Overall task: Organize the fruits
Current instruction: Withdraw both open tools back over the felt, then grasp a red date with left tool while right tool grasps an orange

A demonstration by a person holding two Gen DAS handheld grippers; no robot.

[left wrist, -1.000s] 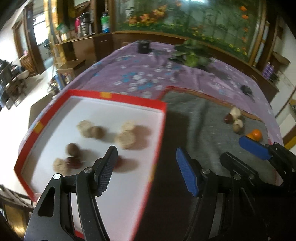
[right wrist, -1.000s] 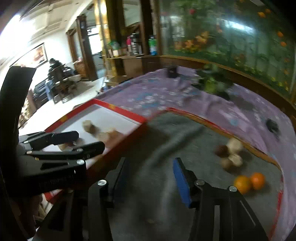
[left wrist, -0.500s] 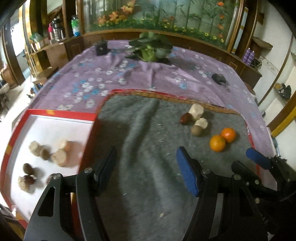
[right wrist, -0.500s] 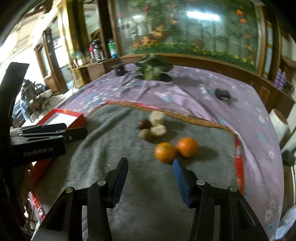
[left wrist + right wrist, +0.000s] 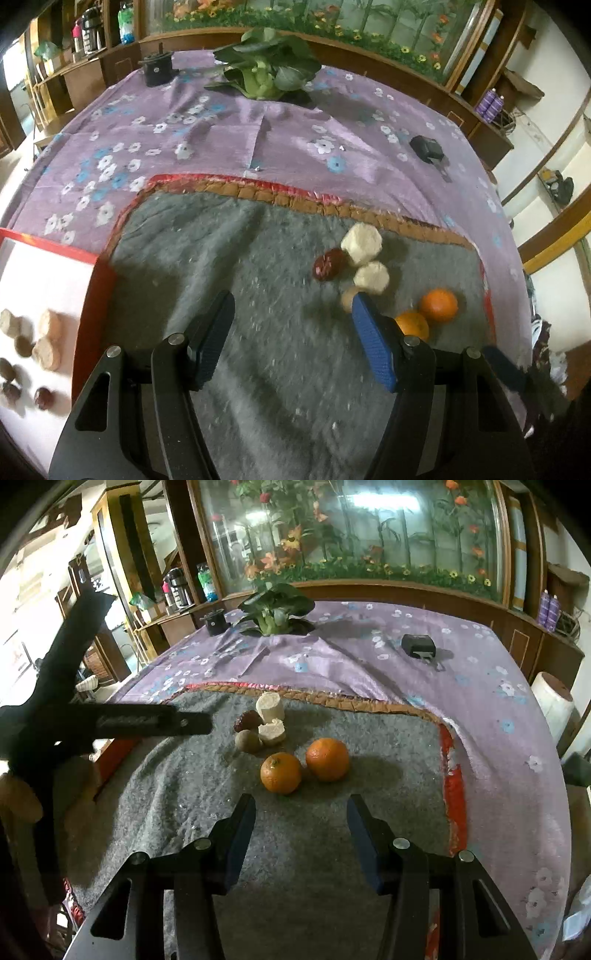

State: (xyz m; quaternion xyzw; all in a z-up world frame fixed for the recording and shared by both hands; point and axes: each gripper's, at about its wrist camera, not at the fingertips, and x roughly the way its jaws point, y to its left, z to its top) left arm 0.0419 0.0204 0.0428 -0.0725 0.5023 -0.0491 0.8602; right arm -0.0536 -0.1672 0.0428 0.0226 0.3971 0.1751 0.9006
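Two oranges (image 5: 281, 772) (image 5: 327, 759) lie on the grey mat (image 5: 314, 849), just beyond my open, empty right gripper (image 5: 301, 805). Behind them sit a red date (image 5: 246, 720), a brown round fruit (image 5: 248, 740) and two pale chunks (image 5: 270, 706). In the left wrist view the same pile shows: date (image 5: 328, 264), pale chunks (image 5: 361, 243), oranges (image 5: 439, 305). My left gripper (image 5: 291, 306) is open and empty above the mat, left of the pile. The red-rimmed white tray (image 5: 99, 280) at far left holds several fruits (image 5: 46, 352).
A purple flowered cloth (image 5: 369, 657) covers the table. At the back stand a leafy green vegetable (image 5: 275, 611), a black cup (image 5: 216, 622) and a small black device (image 5: 418, 645). The left gripper's body (image 5: 110, 722) reaches in from the left of the right wrist view.
Both grippers have swung right, away from the tray and toward the fruit pile on the mat. The oranges and pile now sit closer to both. Both stay open and empty.
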